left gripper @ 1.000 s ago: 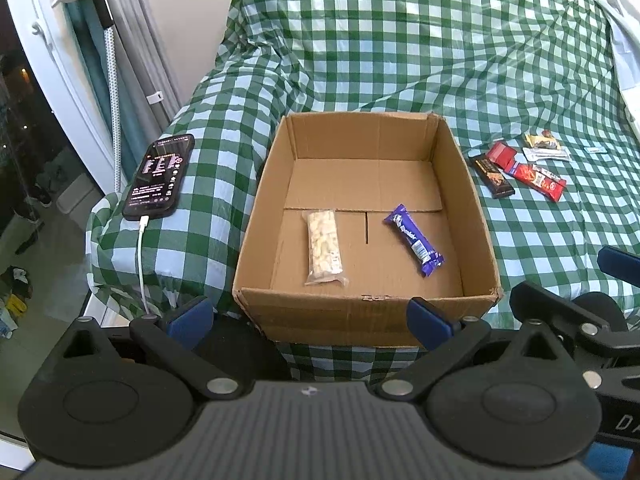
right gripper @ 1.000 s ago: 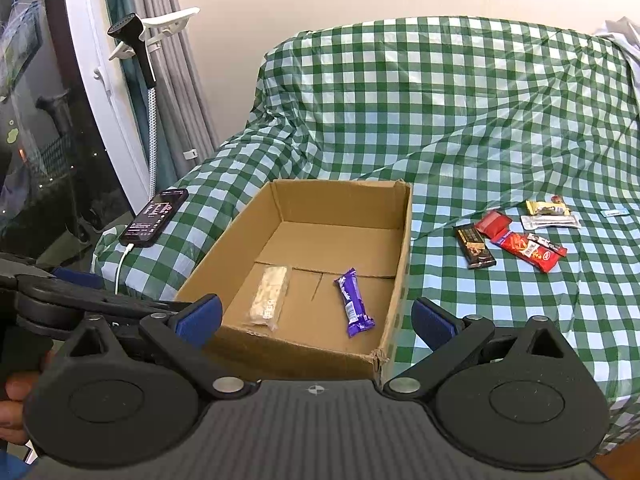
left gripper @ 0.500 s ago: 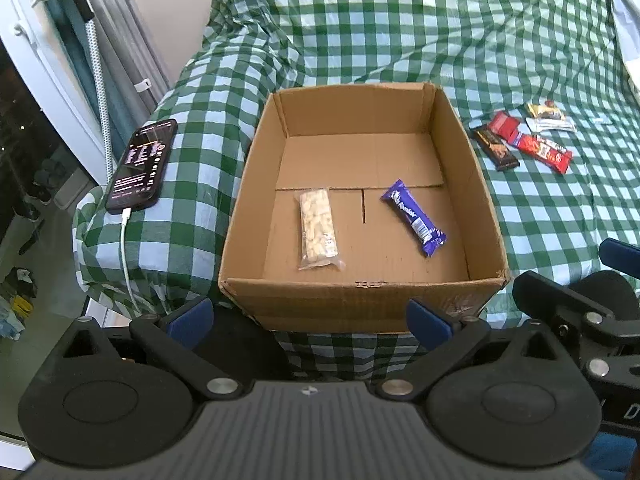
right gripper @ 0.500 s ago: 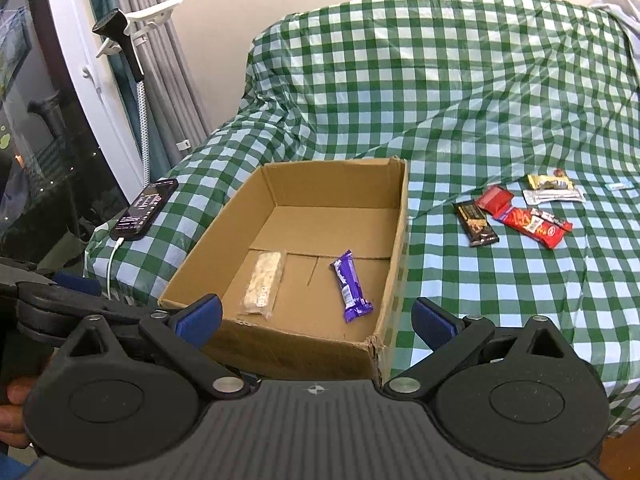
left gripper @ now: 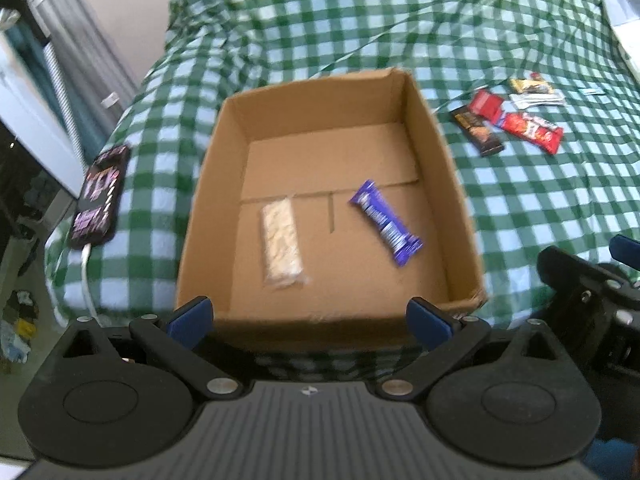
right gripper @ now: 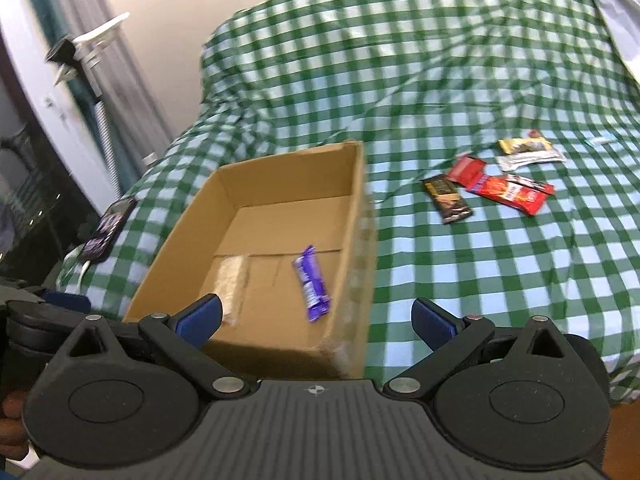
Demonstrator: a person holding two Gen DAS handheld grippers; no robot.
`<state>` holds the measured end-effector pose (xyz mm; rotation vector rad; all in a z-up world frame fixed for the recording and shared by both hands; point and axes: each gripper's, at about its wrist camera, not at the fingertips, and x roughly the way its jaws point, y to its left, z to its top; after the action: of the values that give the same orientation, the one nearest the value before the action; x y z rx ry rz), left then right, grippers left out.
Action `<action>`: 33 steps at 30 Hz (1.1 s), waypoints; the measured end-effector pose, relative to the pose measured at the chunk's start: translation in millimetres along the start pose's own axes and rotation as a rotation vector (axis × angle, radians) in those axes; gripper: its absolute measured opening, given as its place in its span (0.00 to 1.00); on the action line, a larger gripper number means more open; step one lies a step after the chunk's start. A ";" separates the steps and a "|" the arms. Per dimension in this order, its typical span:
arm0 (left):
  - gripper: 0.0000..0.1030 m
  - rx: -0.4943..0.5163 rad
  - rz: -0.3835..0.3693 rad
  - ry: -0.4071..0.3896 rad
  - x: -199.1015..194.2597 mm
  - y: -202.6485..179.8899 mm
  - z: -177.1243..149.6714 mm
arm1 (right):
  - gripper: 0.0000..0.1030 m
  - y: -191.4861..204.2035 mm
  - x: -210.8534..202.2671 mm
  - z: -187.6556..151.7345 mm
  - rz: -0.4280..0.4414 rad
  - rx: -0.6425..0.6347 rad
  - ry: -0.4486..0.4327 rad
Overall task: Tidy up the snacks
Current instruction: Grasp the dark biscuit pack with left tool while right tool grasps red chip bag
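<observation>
An open cardboard box (left gripper: pixel 452 184) (right gripper: pixel 360 216) sits on the green checked bed cover. Inside it lie a clear-wrapped pale bar (left gripper: pixel 281 236) (right gripper: pixel 232 284) and a purple bar (left gripper: pixel 386 229) (right gripper: pixel 312 284). To the right of the box, on the cover, lie a dark brown bar (left gripper: pixel 478 130) (right gripper: pixel 448 198), a red packet (left gripper: pixel 485 105) (right gripper: pixel 466 169), a red bar (left gripper: pixel 532 132) (right gripper: pixel 510 193), a yellow bar (left gripper: pixel 530 85) (right gripper: pixel 524 145) and a white wrapper (left gripper: pixel 538 99) (right gripper: pixel 528 158). My left gripper (left gripper: pixel 308 318) hovers open over the box's near edge. My right gripper (right gripper: pixel 316 320) is open and empty at the box's near right corner.
A phone (left gripper: pixel 100 196) (right gripper: pixel 106 228) on a white charging cable lies on the cover left of the box. A stand with a clamp (right gripper: pixel 86 46) and curtains are at the far left. The bed's edge falls away to the floor at the left.
Both grippers have moved forward and swung right; the box and the loose snacks now appear closer. Both views are motion-blurred. Nothing was picked up or let go.
</observation>
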<state>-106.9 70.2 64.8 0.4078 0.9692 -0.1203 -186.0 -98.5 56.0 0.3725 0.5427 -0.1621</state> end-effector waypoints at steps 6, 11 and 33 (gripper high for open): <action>1.00 0.054 -0.064 -0.039 0.7 -44.4 49.0 | 0.97 -58.7 -0.2 15.2 -0.121 0.086 -0.059; 1.00 0.065 -0.123 -0.021 21.0 -90.0 95.0 | 0.97 -108.0 8.7 27.8 -0.224 0.135 -0.078; 1.00 -0.013 -0.156 0.229 291.3 -241.5 248.0 | 0.97 -281.0 230.3 94.9 -0.252 0.022 0.094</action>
<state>182.9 -224.3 -119.3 0.3384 1.2274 -0.2120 -15.8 -406.0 -76.2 0.3329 0.6805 -0.3954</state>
